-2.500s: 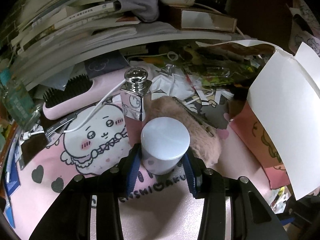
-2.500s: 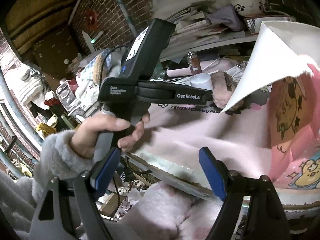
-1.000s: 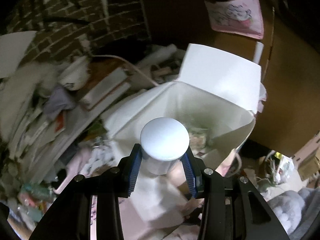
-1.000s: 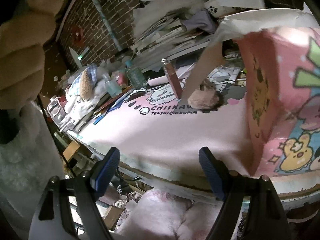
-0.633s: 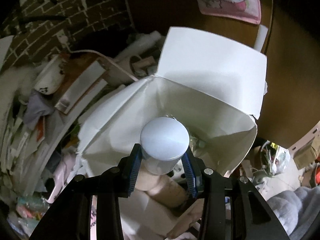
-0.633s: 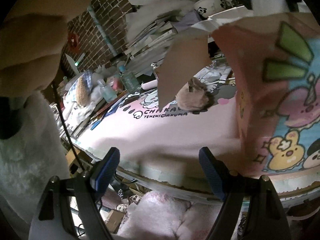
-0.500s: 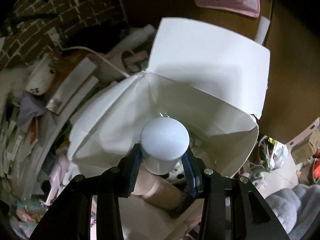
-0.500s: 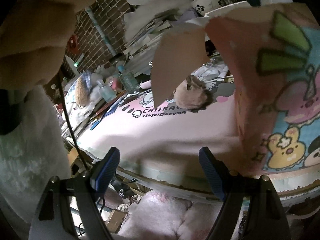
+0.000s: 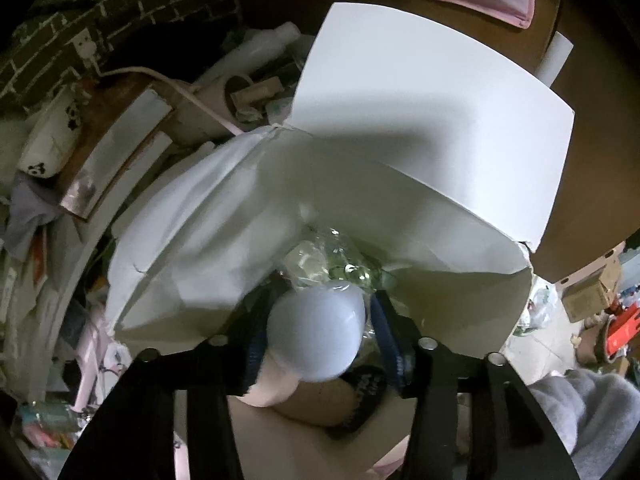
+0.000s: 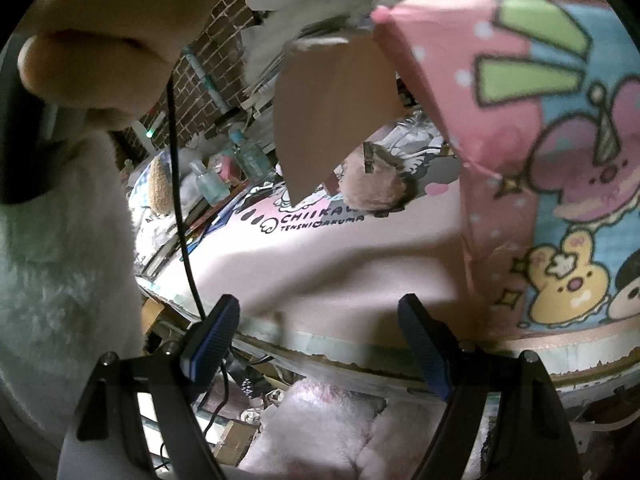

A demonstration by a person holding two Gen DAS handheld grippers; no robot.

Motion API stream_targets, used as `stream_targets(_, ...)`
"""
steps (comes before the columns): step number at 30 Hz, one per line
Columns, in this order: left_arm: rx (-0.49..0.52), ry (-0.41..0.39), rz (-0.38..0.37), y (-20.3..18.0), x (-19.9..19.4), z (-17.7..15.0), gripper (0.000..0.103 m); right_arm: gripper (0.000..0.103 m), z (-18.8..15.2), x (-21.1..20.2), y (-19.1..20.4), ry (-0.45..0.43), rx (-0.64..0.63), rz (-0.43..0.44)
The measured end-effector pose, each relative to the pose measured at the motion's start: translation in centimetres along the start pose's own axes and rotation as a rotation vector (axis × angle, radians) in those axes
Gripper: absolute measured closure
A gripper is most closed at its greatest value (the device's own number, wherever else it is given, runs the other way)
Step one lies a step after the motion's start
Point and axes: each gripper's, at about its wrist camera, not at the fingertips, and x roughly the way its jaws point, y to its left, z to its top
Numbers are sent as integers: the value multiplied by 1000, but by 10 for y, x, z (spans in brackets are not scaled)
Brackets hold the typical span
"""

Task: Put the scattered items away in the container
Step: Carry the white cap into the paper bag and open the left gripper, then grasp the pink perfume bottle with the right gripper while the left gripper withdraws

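Observation:
My left gripper (image 9: pixel 320 334) is over the mouth of an open white-lined box (image 9: pixel 224 240) and its jaws have spread a little. The white-capped jar (image 9: pixel 316 330) between them looks blurred and tilted, loose from the pads. Clear wrapped items (image 9: pixel 332 260) and a dark pouch (image 9: pixel 360 392) lie inside the box. My right gripper (image 10: pixel 320 344) is open and empty, low at the desk's front edge, beside the box's pink cartoon-printed outer wall (image 10: pixel 520 160). A furry pink pouch (image 10: pixel 372 190) lies on the pink mat (image 10: pixel 320 248).
A brown box flap (image 10: pixel 332 116) hangs over the mat. Bottles (image 10: pixel 248 160) and clutter stand at the mat's far left. Stacked books and a panda bowl (image 9: pixel 48 136) crowd the shelf left of the box. The person's left hand and sleeve (image 10: pixel 60 200) fill the right wrist view's left side.
The left gripper carried the jar from the mat up over the box, then lowered it into the opening; its jaws have now widened and the jar is tipping loose. The right gripper stayed open.

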Motion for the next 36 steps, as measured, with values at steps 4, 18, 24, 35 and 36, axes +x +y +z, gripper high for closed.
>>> stream_targets(4,-7,-29,18,1,-5,-2,31,24,0,0,0,1,-1,1)
stream_targets(18,-52,-222,64,22,-78,-24,15,24,-1,3,6,9,-20,-22)
stream_targets(24,-154,-300,130,60,-113,-67,15,24,0,8,20,6,-62,-68)
stream_targets(35,-348,-347,261,120,-126,-178,14,24,1,31,57,10,-202,-226)
stream_targets(36,-365,-343,275,124,-125,-188,14,24,1,34,62,9,-218,-252)
